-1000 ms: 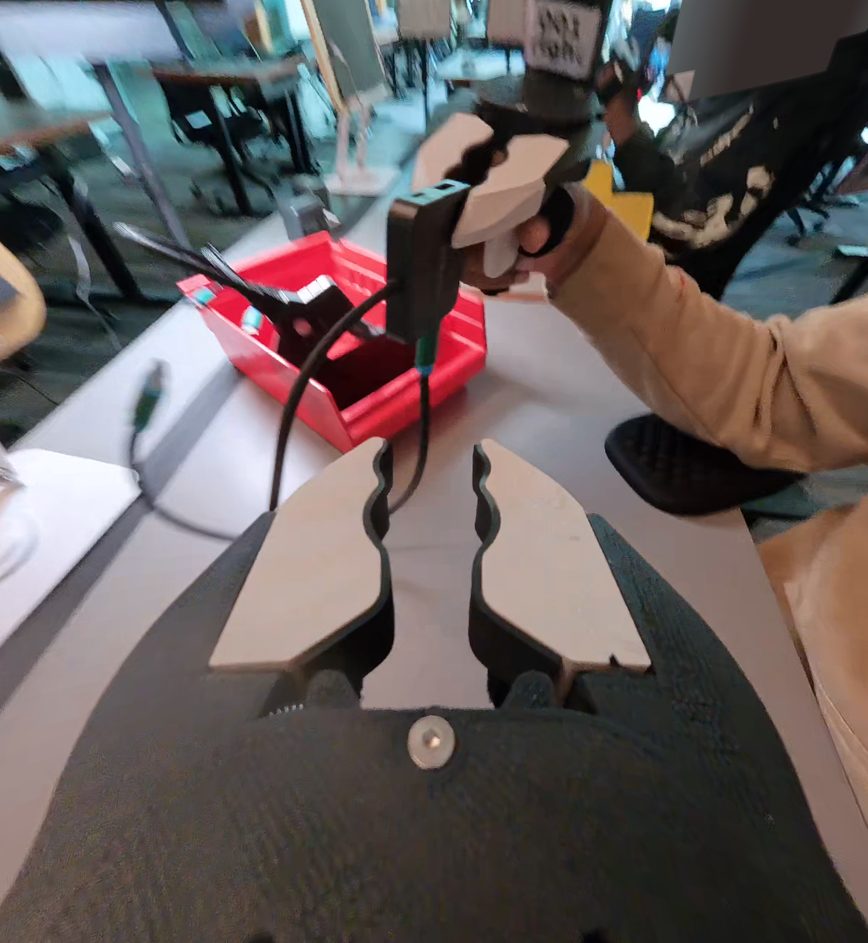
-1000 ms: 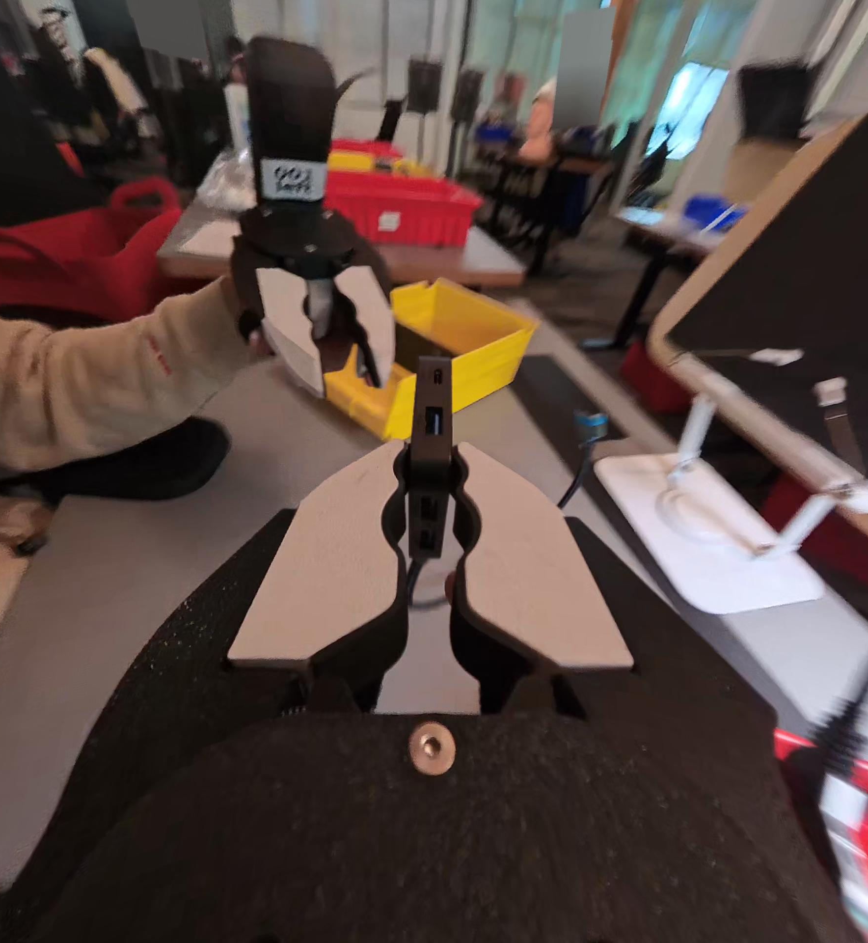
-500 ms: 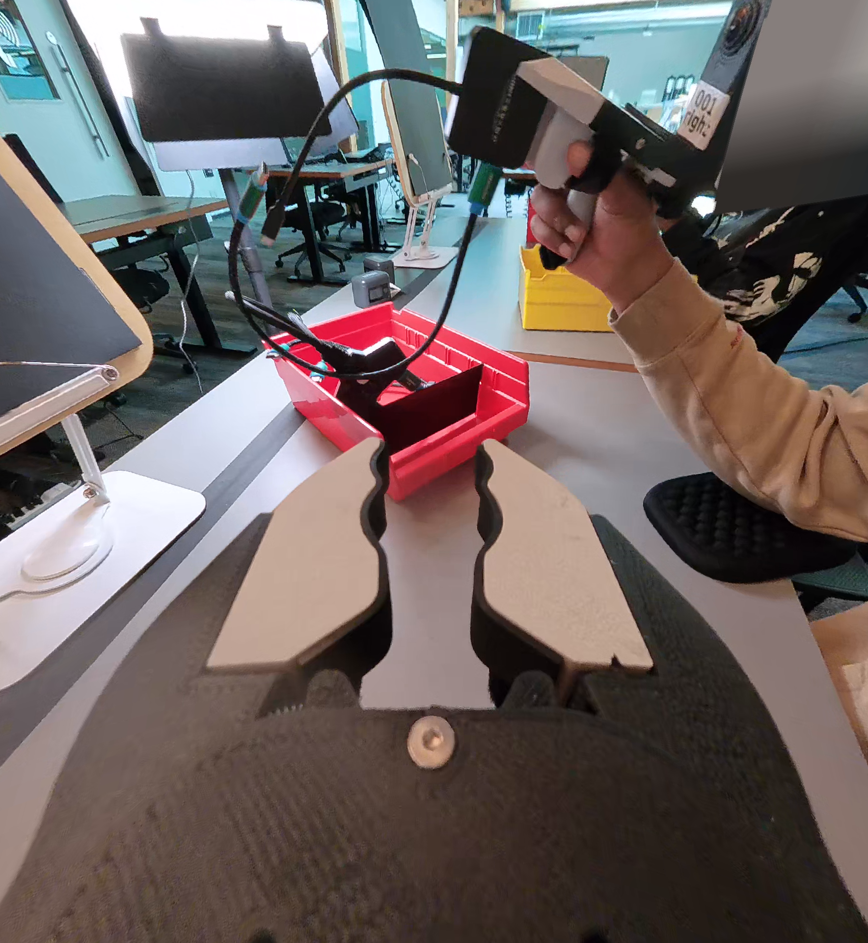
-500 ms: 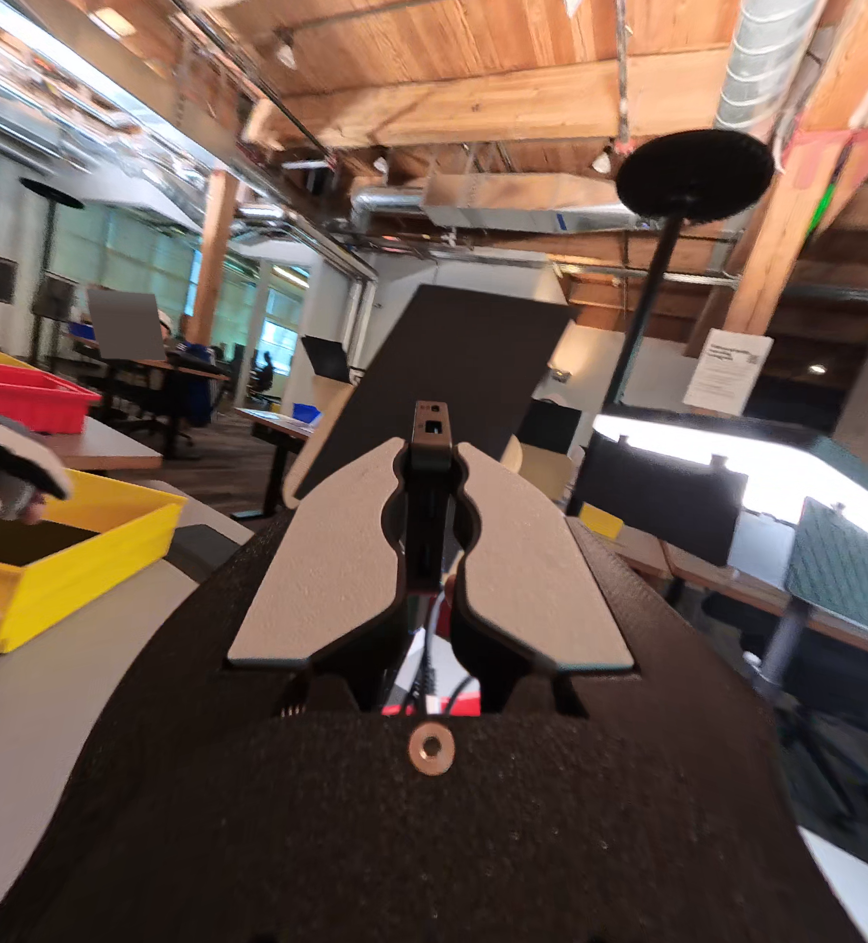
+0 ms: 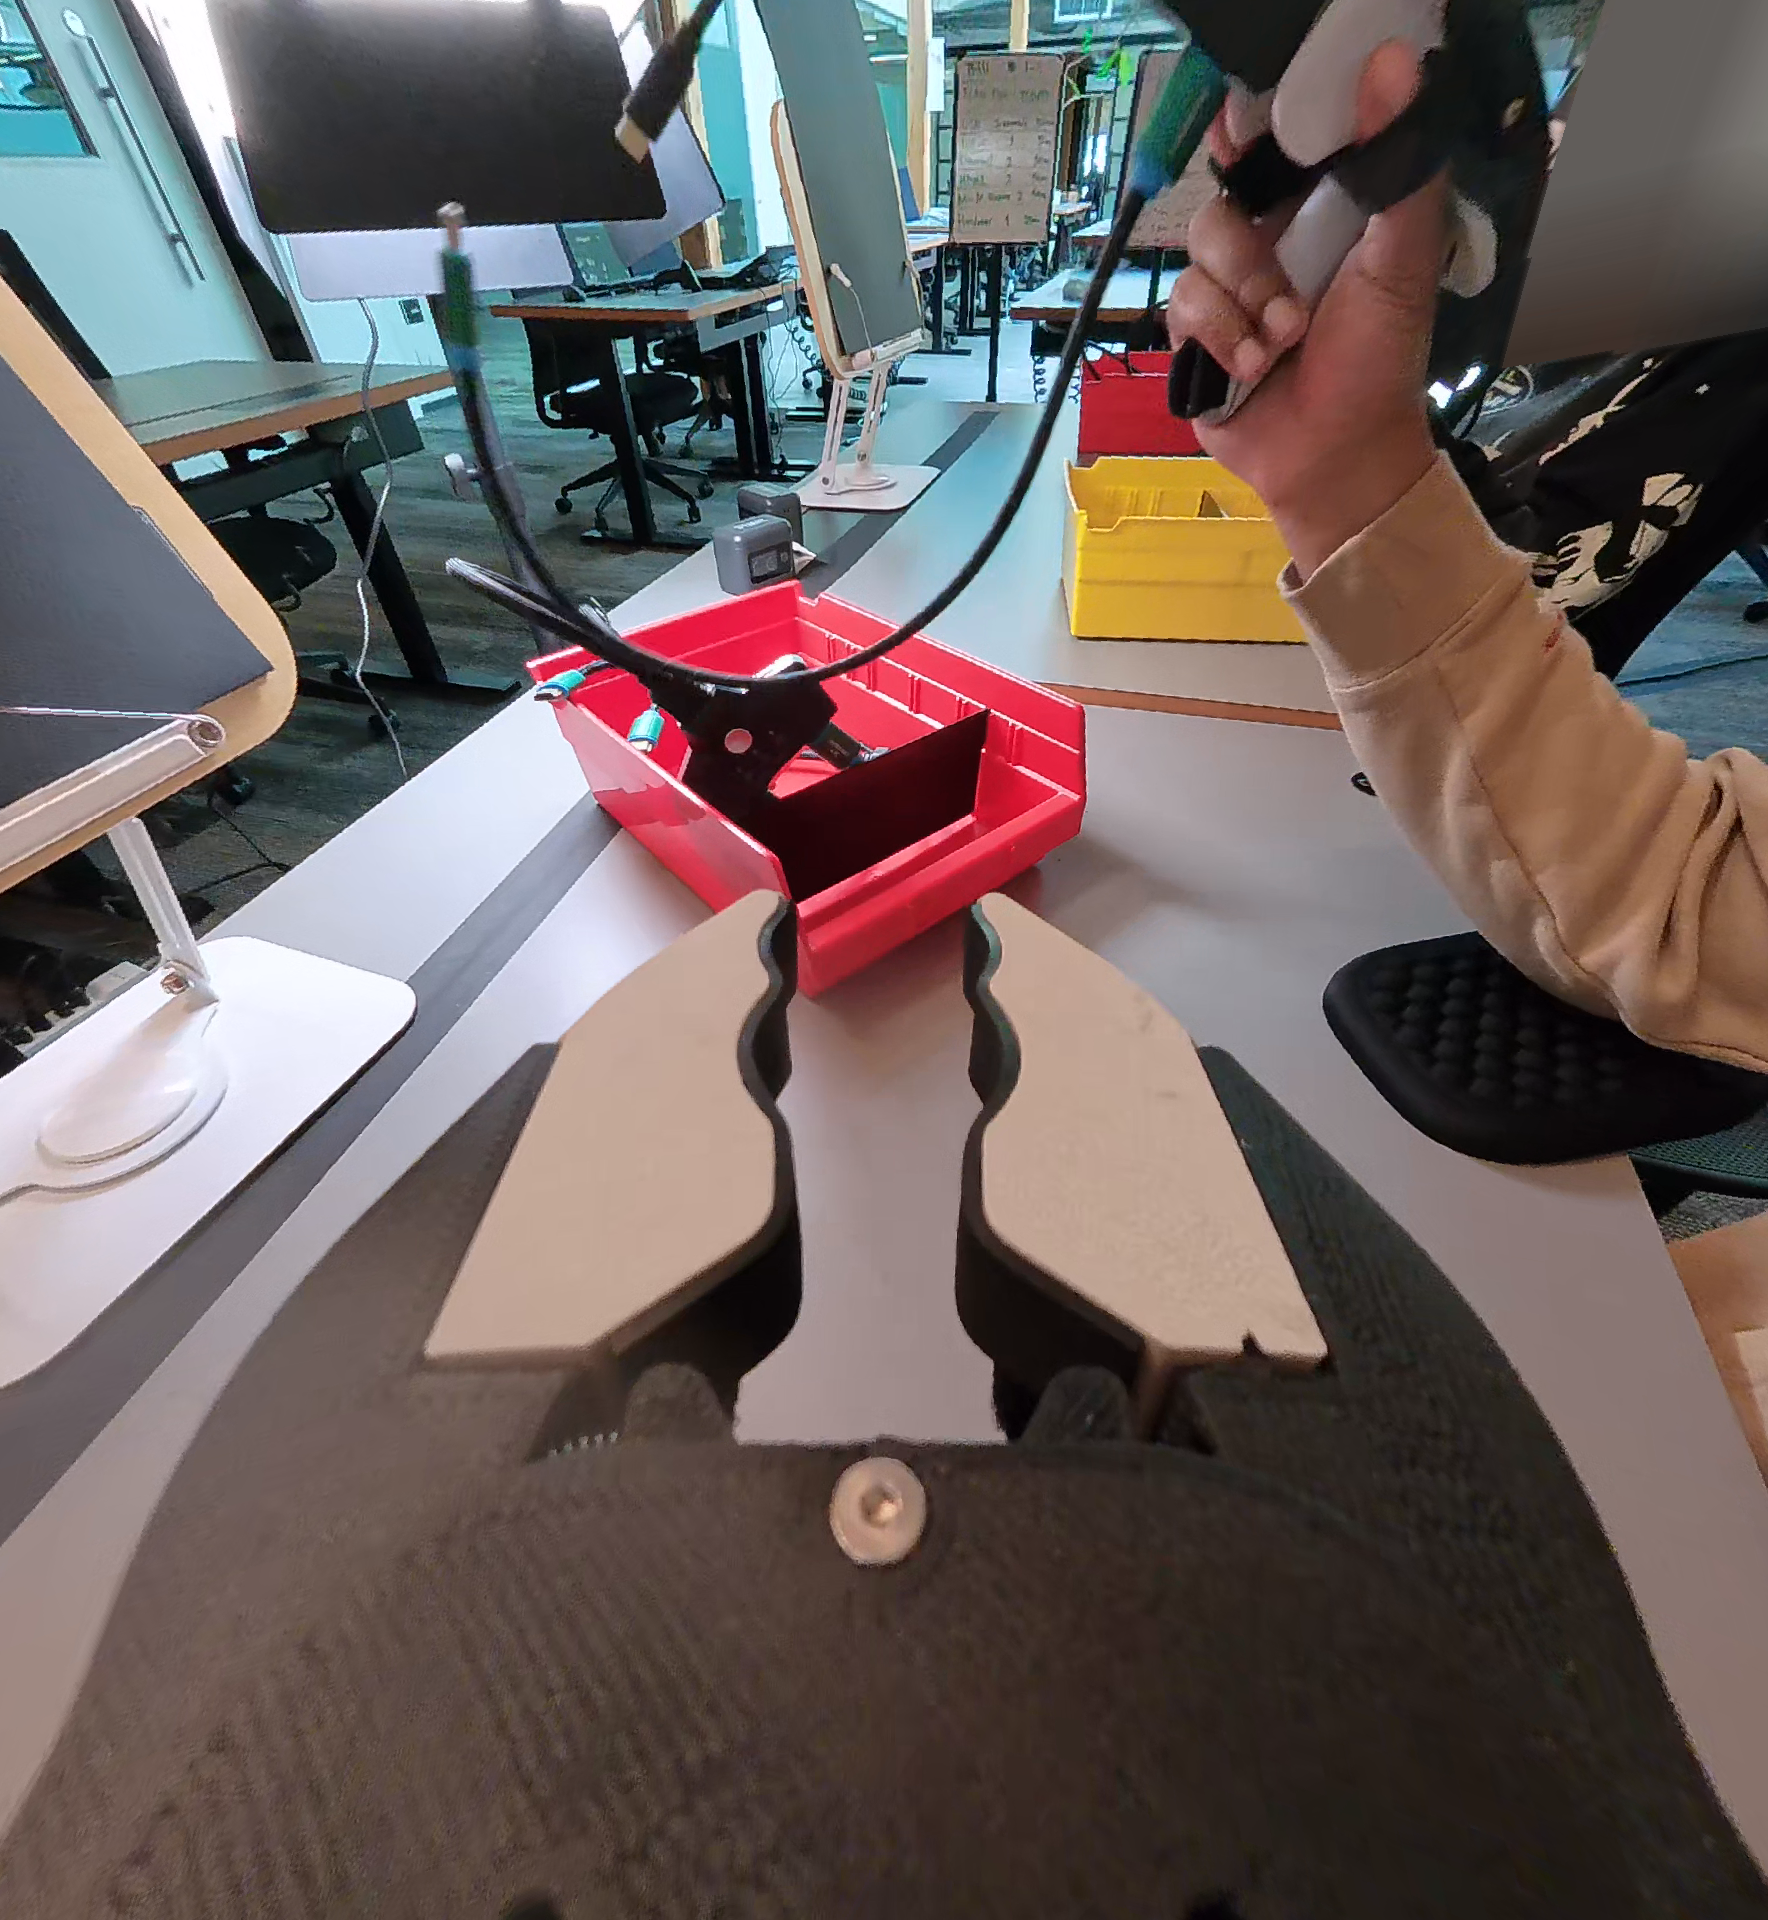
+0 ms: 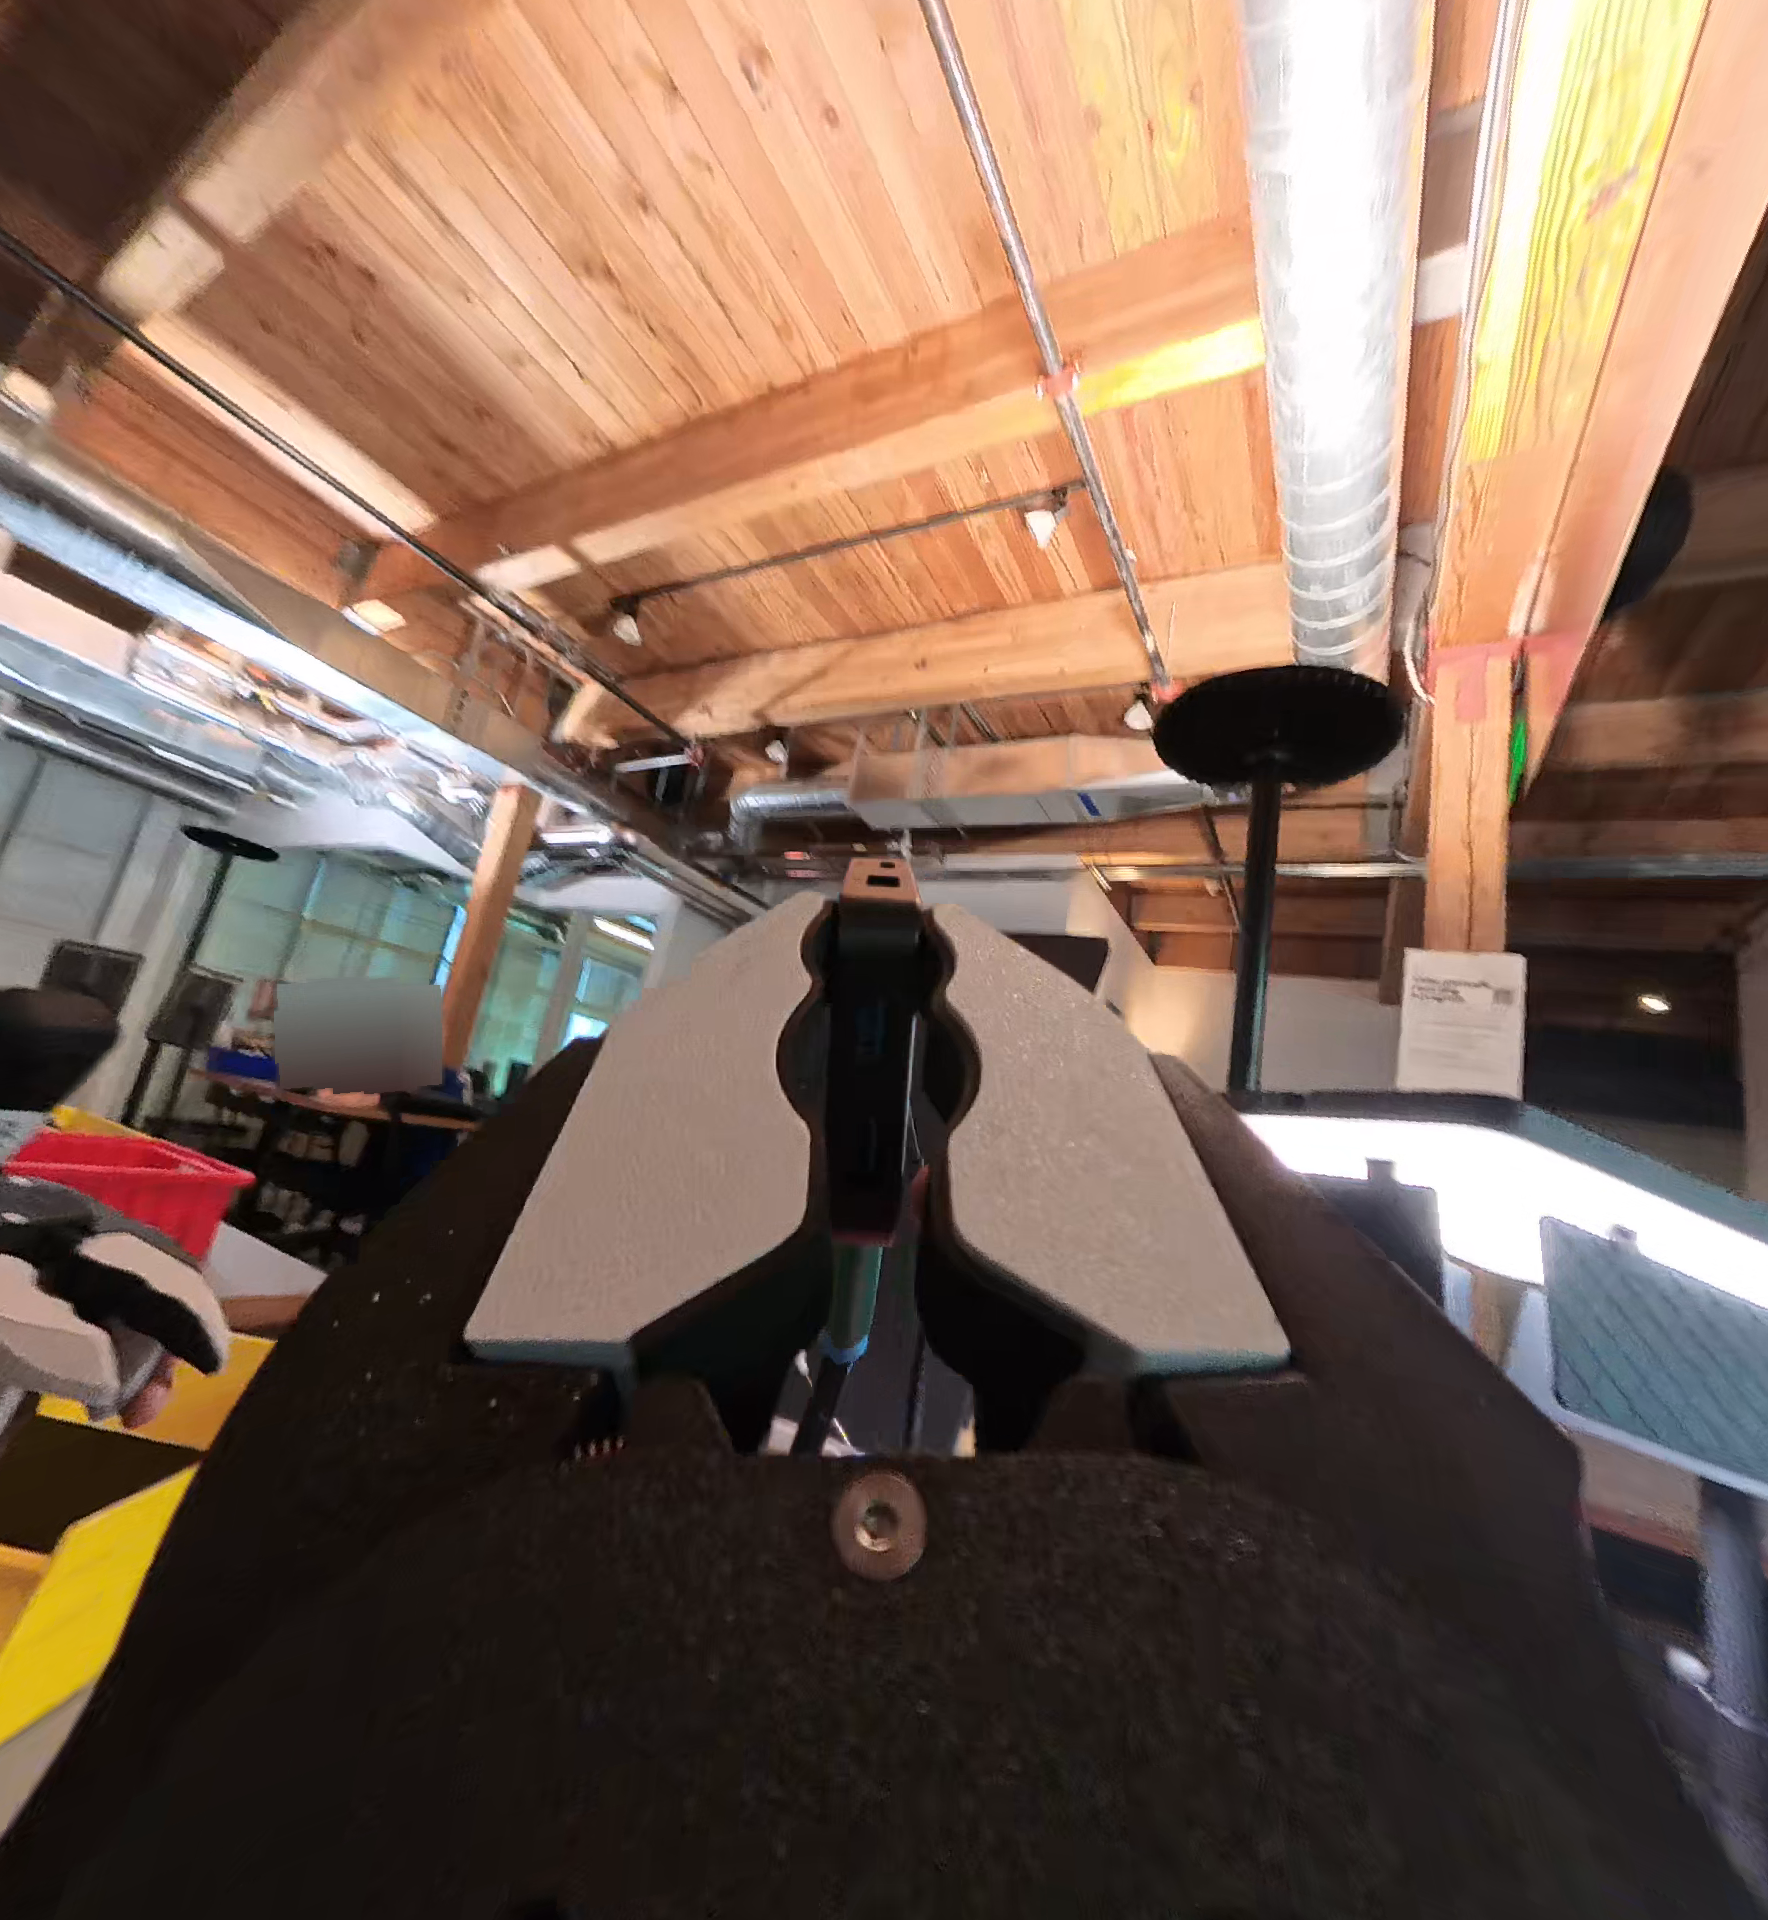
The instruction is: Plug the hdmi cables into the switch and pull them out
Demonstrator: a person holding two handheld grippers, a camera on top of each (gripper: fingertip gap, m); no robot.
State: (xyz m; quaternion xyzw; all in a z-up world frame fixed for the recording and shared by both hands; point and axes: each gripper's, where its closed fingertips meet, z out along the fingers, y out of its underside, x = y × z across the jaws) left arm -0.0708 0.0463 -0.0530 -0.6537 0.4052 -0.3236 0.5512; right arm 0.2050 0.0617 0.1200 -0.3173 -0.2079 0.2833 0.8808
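Off to the left of the left hand-held gripper (image 5: 872, 971) a white tablet stand (image 5: 121, 1122) sits on the grey counter (image 5: 1223, 862). That hand-held gripper hangs low over the counter, its two grey fingers (image 5: 651, 1143) apart with nothing between them. Just ahead of its fingertips lies a red bin (image 5: 1025, 769) with a black divider and a tangle of dark cables with teal-tipped plugs (image 5: 651, 722). A black cable (image 5: 1015, 499) rises out of the bin in a curve, up and to the right, ending in a green plug (image 5: 1176, 104) at the right hand-held gripper (image 5: 1316, 156), which a hand (image 5: 1306, 343) in a beige sleeve lifts high above the counter. Another cable end (image 5: 656, 88) dangles free at the top, above and left of the bin. A yellow bin (image 5: 1171, 571) stands farther ahead to the right.

In the right wrist view, the right hand-held gripper (image 6: 875, 935) points up at a wooden ceiling and is clamped on the thin black switch (image 6: 872, 1039), held edge-on and poking out past the fingertips. The green plug (image 6: 852, 1299) enters the switch's lower end, between the fingers. The left hand-held gripper (image 6: 59, 1320) shows low at the left edge, over the yellow bin (image 6: 18, 1621).
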